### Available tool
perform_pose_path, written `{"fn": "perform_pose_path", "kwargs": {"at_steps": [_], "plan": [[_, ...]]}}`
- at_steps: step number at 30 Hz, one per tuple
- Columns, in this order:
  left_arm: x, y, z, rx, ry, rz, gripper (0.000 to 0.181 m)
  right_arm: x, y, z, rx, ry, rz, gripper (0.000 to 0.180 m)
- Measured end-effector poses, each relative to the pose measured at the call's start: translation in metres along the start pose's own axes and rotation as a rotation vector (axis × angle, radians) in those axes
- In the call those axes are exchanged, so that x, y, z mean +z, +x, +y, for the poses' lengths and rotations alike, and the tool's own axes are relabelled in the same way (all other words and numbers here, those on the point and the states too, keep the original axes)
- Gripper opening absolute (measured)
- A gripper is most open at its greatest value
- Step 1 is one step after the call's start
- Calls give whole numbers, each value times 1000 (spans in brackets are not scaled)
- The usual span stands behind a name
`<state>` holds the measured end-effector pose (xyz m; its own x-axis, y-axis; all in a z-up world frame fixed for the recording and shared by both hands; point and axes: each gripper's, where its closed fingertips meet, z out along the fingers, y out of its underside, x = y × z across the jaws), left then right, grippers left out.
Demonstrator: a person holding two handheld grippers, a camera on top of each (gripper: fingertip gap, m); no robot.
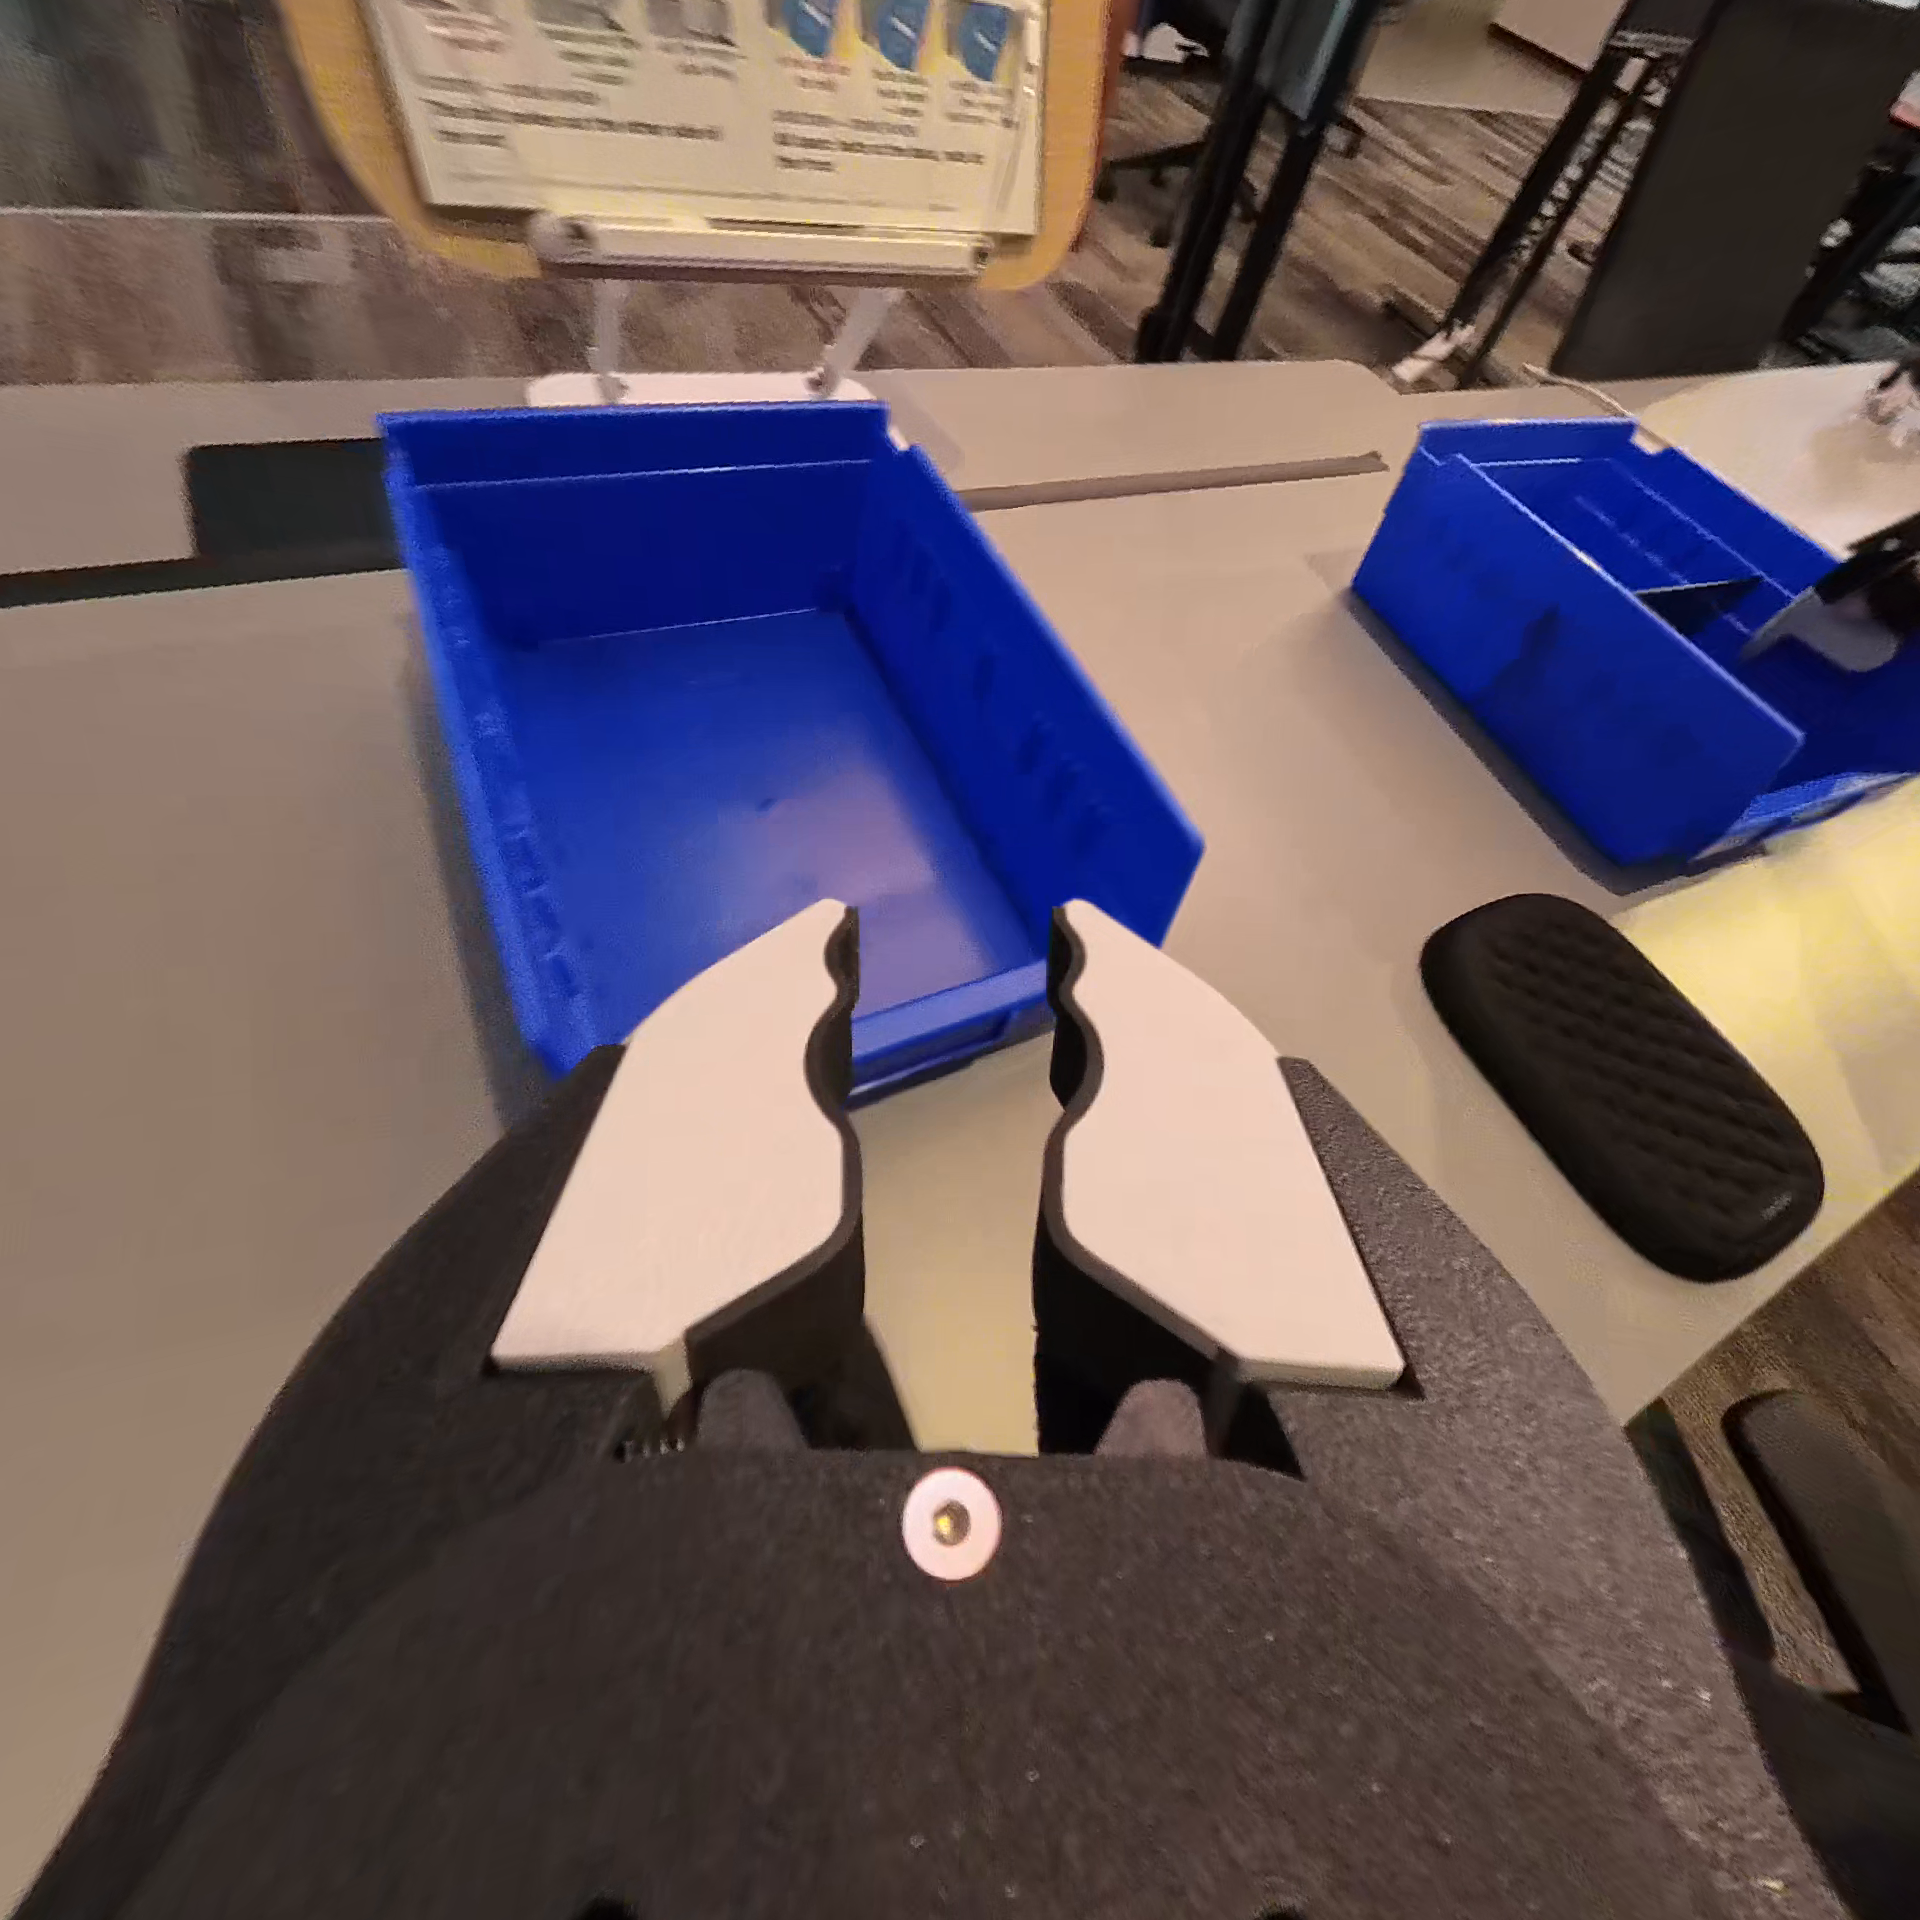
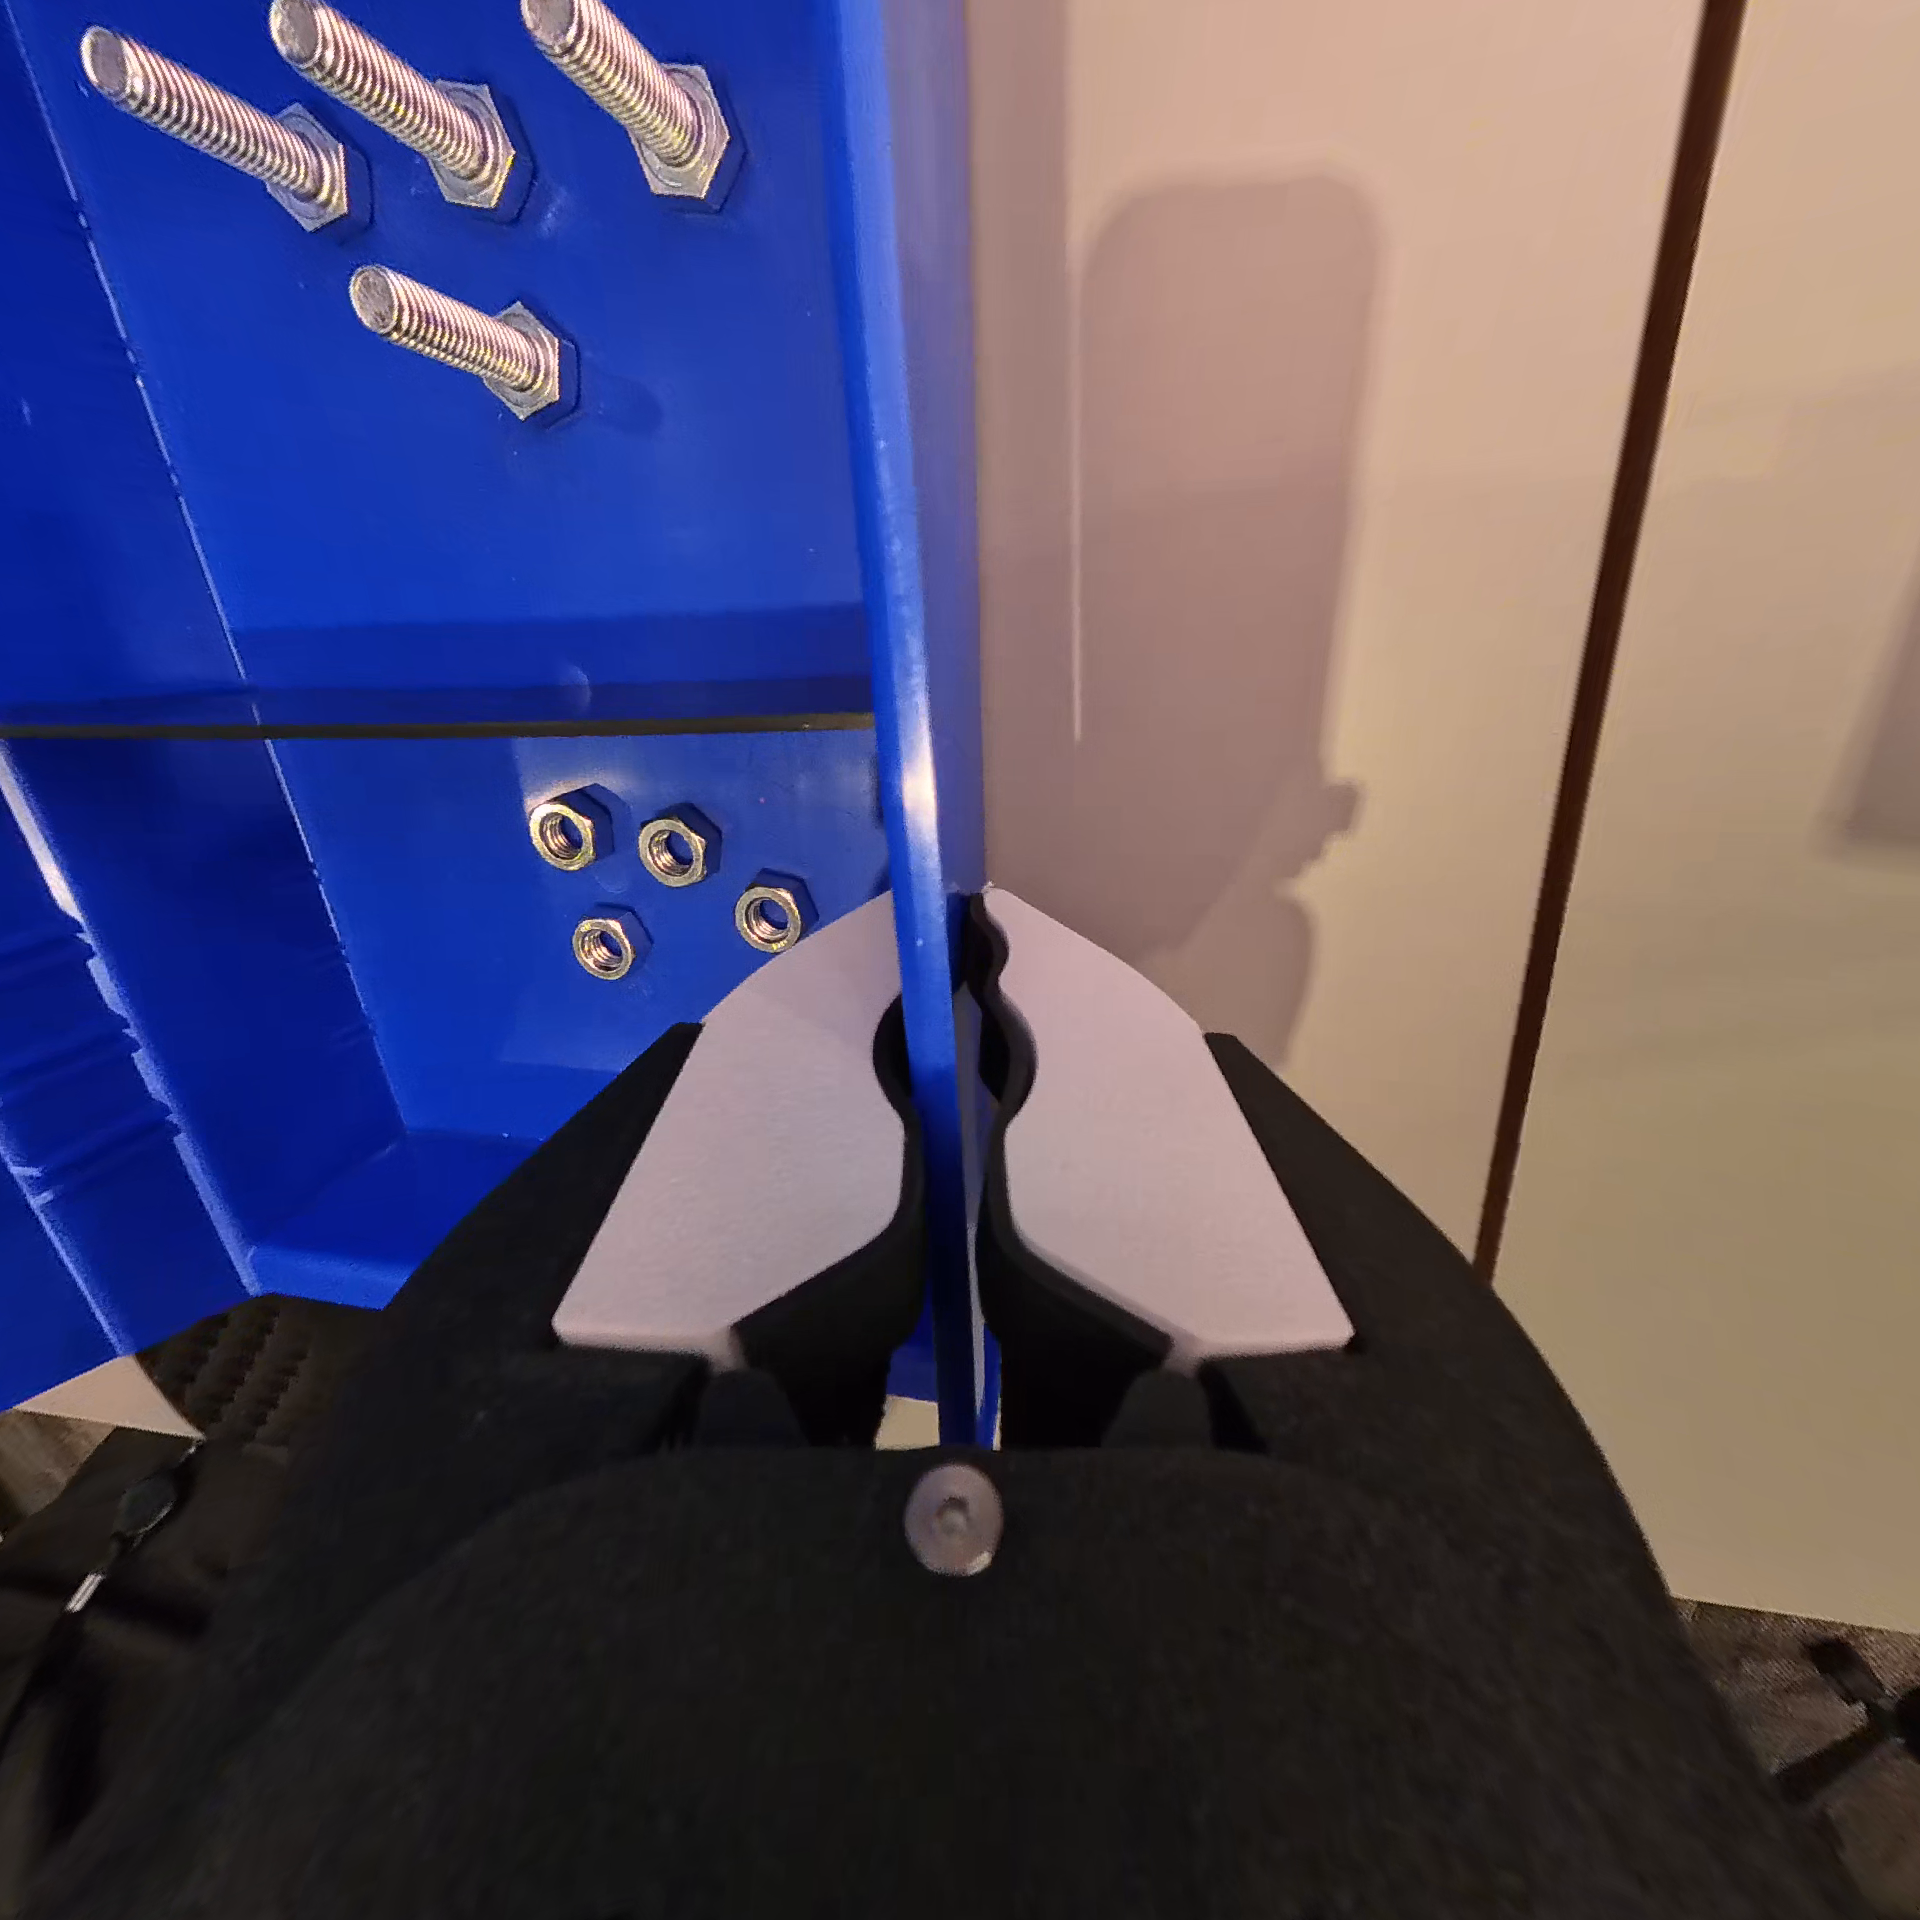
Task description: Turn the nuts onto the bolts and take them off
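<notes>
In the right wrist view, several steel bolts (image 2: 436,104) stand upright in the far compartment of a blue divided bin (image 2: 520,540). Several loose nuts (image 2: 673,850) lie in its near compartment. My right gripper (image 2: 951,914) is shut on the bin's right side wall (image 2: 914,727). The same bin (image 1: 1579,675) shows at the right in the left wrist view, with the right gripper (image 1: 1839,613) at its far side. My left gripper (image 1: 954,925) is open and empty, held over the near end of an empty blue bin (image 1: 727,748).
A black padded wrist rest (image 1: 1621,1091) lies near the grey table's (image 1: 208,831) right front edge. A stand with a printed sheet (image 1: 717,104) is behind the table. A dark seam (image 2: 1600,623) crosses the tabletop to the right of the divided bin. Left tips to right tips: about 70 cm.
</notes>
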<state>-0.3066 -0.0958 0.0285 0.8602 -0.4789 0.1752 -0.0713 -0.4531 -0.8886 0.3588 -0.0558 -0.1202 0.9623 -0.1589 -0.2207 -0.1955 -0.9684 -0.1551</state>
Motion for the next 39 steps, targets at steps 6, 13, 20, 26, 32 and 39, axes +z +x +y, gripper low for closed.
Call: {"fn": "perform_pose_path", "kwargs": {"at_steps": [6, 13, 20, 26, 32, 39], "plan": [[-55, -62, 17, -91, 67, -136, 34, -4, -17, -7, -30, 8, 1, 6], [-88, -109, 32, -207, 120, -172, 33, -20, -52, -7, -33, 6, -82, 6], [-117, -125, 41, -208, 186, -232, 33, -63, -113, -18, -70, 32, -79, 6], [-137, -122, 41, -202, 305, -246, 32, -96, -214, -31, -136, 50, -110, 6], [-158, -125, 52, -158, 336, -302, 33, -102, -347, -37, -229, 46, -204, 6], [-185, -141, 64, -176, 389, -327, 34, -70, -527, -35, -372, 22, -348, 6]]}}
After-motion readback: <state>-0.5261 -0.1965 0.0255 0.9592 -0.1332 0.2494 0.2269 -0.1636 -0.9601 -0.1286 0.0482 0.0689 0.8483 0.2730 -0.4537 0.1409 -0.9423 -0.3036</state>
